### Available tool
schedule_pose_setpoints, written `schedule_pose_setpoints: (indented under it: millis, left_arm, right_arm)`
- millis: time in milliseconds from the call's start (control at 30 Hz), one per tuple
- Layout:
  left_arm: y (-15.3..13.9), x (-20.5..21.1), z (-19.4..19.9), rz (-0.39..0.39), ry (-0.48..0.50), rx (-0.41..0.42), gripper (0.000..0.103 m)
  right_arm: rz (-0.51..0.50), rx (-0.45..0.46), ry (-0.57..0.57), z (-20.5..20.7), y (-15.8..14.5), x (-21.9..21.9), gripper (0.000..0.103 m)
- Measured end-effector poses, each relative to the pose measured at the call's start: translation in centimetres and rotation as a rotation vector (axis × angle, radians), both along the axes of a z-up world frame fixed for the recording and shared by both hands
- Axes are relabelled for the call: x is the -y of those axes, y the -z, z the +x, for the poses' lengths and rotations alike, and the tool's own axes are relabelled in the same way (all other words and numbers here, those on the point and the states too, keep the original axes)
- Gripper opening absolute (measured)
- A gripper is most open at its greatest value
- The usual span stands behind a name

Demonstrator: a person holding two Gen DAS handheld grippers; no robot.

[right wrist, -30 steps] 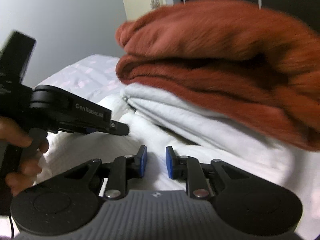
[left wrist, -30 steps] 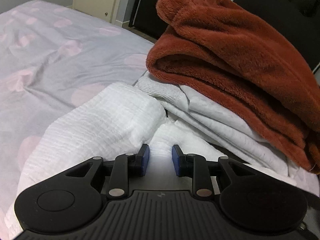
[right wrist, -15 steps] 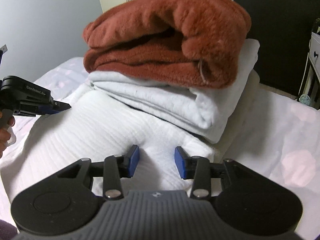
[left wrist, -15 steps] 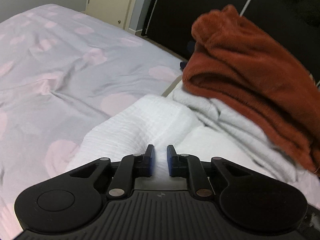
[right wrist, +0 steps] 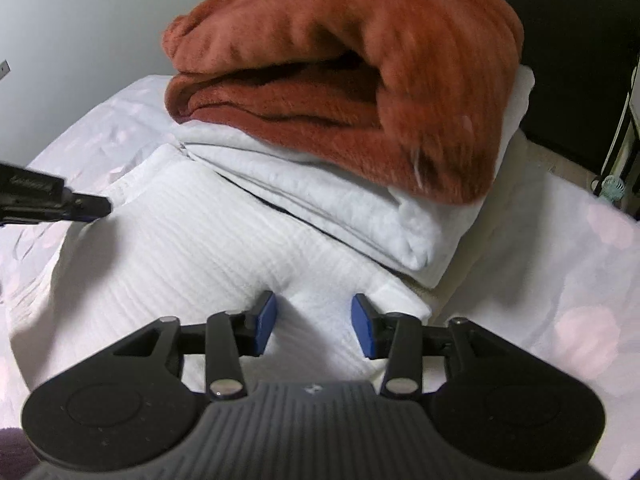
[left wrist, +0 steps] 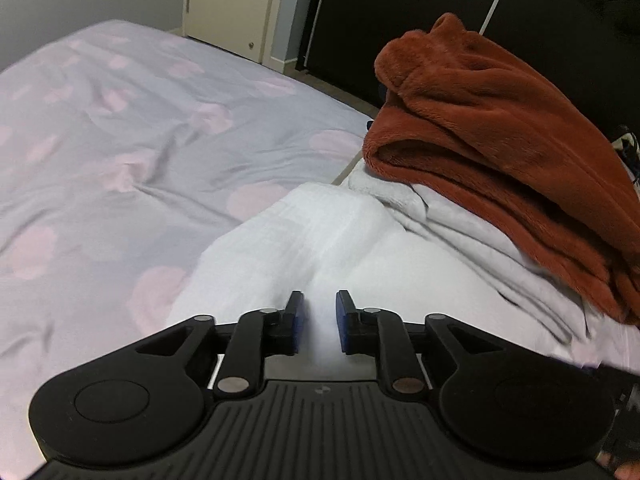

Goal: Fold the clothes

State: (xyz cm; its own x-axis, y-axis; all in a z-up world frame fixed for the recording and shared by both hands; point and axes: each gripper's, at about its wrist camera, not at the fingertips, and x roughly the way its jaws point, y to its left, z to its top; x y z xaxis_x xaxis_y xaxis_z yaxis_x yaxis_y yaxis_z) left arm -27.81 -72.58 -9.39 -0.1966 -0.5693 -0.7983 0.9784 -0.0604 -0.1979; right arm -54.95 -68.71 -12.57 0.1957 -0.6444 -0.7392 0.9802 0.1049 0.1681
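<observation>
Left gripper: my left gripper point(left wrist: 318, 322) tilts down over the ribbed white folded garment point(left wrist: 304, 240). Its blue-padded jaws stand a little apart and have just eased wider after a squeeze. I see white cloth behind the gap, but the pads do not press on it.
Left gripper from the other side: in the right wrist view its black snout point(right wrist: 86, 206) comes in from the left edge, its tip just beside the ribbed garment's left shoulder. I cannot tell if it touches.
Right gripper: my right gripper point(right wrist: 312, 326) also points down at the ribbed garment point(right wrist: 208, 248), jaws clearly apart and just opening further. A raised fold of the white cloth sits between the pads without being squeezed.
Hand: a sliver of the person's hand point(left wrist: 624, 470) shows at the lower right corner of the left view.
Stack: a smooth white folded cloth point(right wrist: 340, 200) lies on the far part of the ribbed garment, and a rust-brown fleece folded garment point(right wrist: 340, 80) lies on top of that.
In the way: the stack rises right ahead of both grippers and blocks my view past it.
Bed: everything rests on a bed with a grey sheet patterned with pink blotches point(left wrist: 120, 152), creased.
Background: a cream door point(left wrist: 236, 4) and a dark wall panel point(left wrist: 380, 20) beyond the bed.
</observation>
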Motion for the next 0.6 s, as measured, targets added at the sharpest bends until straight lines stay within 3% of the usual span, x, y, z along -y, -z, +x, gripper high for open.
schedule_pose_setpoints:
  millis: [33, 100, 167, 233, 333, 500, 600]
  left_arm:
    - [-0.5, -0.6, 0.0, -0.003, -0.007, 0.008, 0.018]
    - [-1.4, -1.9, 0.1, -0.011, -0.020, 0.025, 0.019]
    - [-2.4, -3.4, -0.2, -0.030, -0.028, 0.046, 0.023]
    - [-3.4, -5.0, -0.5, -0.050, -0.035, 0.053, 0.031]
    - [-5.1, -7.5, -0.8, -0.089, -0.053, 0.054, 0.043]
    - [-7.8, -11.8, -1.4, -0.161, -0.062, 0.080, 0.054]
    - [-9.1, -14.4, -1.7, -0.214, -0.074, 0.093, 0.064]
  right_arm:
    - [-0.005, -0.009, 0.002, 0.1, -0.6, -0.2, 0.051]
    - [-0.020, -0.007, 0.007, 0.3, -2.0, -0.9, 0.067]
    - [-0.036, 0.061, -0.009, 0.1, -3.4, -2.0, 0.077]
    - [-0.046, 0.109, -0.026, 0.4, -4.6, -2.9, 0.077]
    - [-0.099, 0.093, -0.029, 1.4, -6.8, -5.2, 0.081]
    - [-0.156, 0.110, 0.005, 1.9, -9.7, -9.2, 0.087]
    - [-0.191, 0.061, 0.035, 2.8, -11.0, -11.7, 0.093]
